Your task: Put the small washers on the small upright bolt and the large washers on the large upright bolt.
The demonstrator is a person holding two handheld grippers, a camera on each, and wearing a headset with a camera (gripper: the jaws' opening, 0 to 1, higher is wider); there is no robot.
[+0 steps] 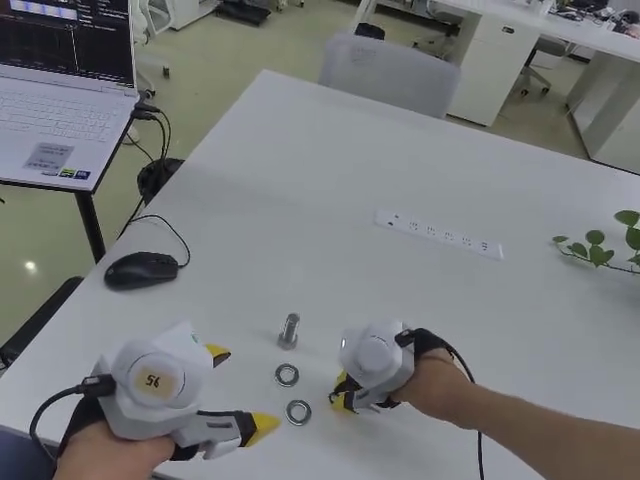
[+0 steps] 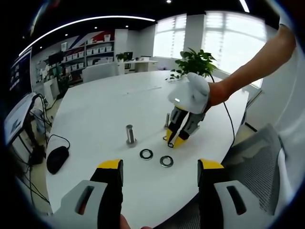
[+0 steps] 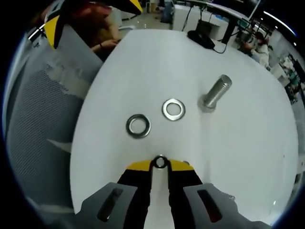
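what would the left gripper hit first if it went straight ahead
Probably the nearer washer, just ahead between the open jaws of the left gripper; the right gripper sits beyond it. Height is unclear.

Large washers (image 3: pixel 138 126) (image 3: pixel 174 109), small washer (image 3: pixel 160 162): bright metal, glossy. Upright bolt (image 3: pixel 215 93): duller grey metal, satin sheen. Counter (image 1: pixel 330 170): smooth matt white. Mouse (image 1: pixel 141 269): matt black plastic.
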